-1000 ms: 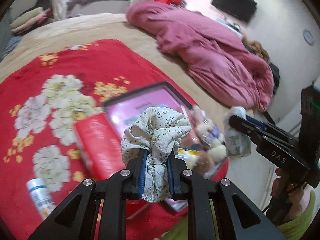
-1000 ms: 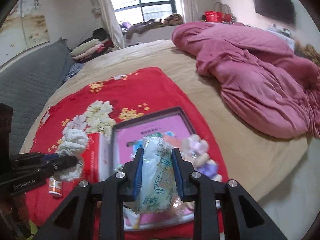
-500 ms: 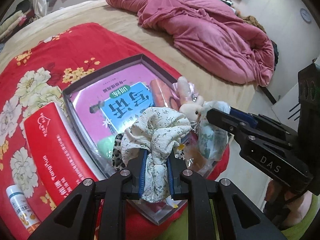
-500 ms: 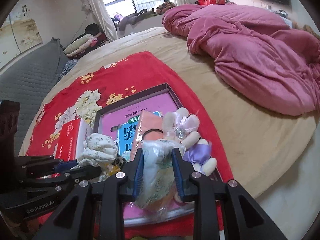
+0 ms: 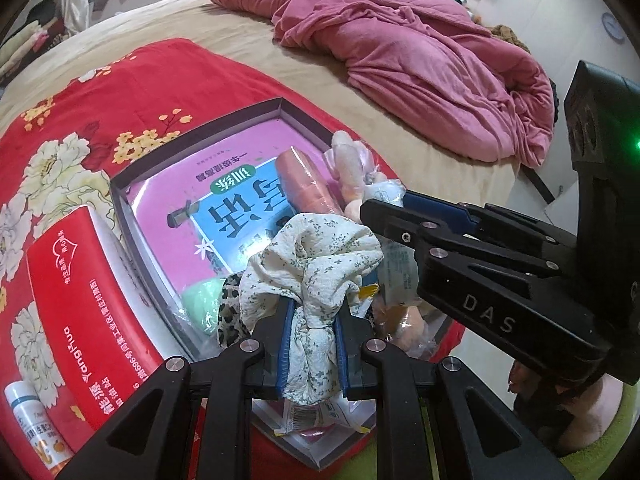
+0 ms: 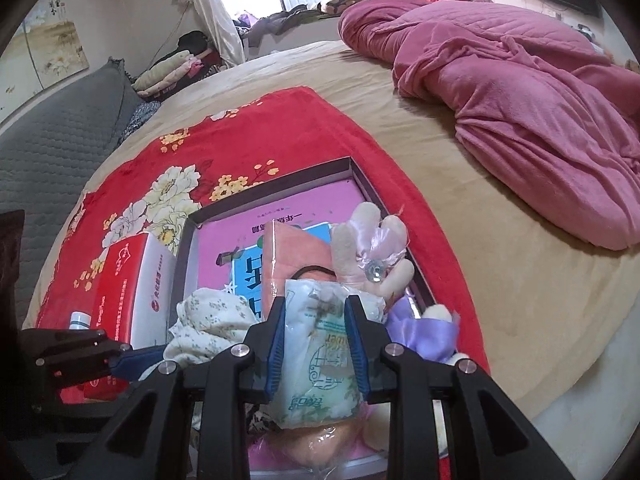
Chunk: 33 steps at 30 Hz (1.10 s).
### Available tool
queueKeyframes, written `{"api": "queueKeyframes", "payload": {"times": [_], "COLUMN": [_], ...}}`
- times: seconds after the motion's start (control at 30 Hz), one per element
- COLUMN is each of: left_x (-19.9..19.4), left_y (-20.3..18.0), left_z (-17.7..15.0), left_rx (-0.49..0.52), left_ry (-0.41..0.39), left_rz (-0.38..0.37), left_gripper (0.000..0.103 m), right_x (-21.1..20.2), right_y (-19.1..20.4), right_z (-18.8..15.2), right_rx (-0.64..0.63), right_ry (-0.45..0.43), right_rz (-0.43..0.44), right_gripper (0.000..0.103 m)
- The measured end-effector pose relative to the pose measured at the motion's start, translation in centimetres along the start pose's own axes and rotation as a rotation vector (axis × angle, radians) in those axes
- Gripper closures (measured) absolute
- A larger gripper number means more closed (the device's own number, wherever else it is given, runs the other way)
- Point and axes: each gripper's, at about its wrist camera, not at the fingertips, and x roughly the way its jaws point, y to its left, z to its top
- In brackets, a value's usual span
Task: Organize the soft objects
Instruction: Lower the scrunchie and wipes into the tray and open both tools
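My left gripper [image 5: 311,338] is shut on a cream floral scrunchie [image 5: 316,256] and holds it over the near end of a dark shallow box [image 5: 280,106]. My right gripper [image 6: 316,340] is shut on a soft tissue pack [image 6: 320,344] over the same box [image 6: 280,176]. The box holds a pink book [image 6: 224,236], a wrapped pink roll [image 5: 306,186], a plush bunny [image 6: 372,248], a green item [image 5: 202,300] and a leopard scrunchie [image 5: 228,312]. The right gripper also crosses the left wrist view [image 5: 384,208]. The scrunchie also shows in the right wrist view [image 6: 208,320].
The box sits on a red floral blanket [image 5: 80,92] on a tan bed [image 6: 480,260]. A red tissue box [image 5: 80,308] and a small white bottle [image 5: 32,428] lie left of it. A pink duvet [image 6: 520,100] is heaped at the far right. The bed edge is close.
Both grippers have come down and in toward the box with their loads. The box and its contents fill more of both views.
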Motion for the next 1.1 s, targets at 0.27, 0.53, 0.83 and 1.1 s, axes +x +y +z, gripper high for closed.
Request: {"api": "queueKeyframes", "payload": {"times": [0.27,0.53,0.83,1.1], "left_x": [0.0,0.2,0.4,-0.5], "left_y": [0.2,0.3,0.2,-0.1], "left_z": [0.0,0.0,0.1,0.3], "left_rx": [-0.002,0.005,0.006,0.013], "left_ry": [-0.003,-0.006,-0.008,-0.032], "left_rz": [-0.002,0.001,0.005,0.008], "left_gripper": [0.083,0.081,0.066,0.050], "right_x": [-0.3,-1.6,-3.9,-4.6], "right_y": [0.0,-0.6,-1.8,-2.0], "right_z": [0.0,-0.2,-0.3,-0.4], "right_rx": [0.013,0.035,0.090,0.100], "right_ry": [-0.009,-0.041,-0.083,-0.098], "right_rz": [0.015,0.009,0.001,-0.009], "right_gripper": [0.055,0.049,0.048,0.047]}}
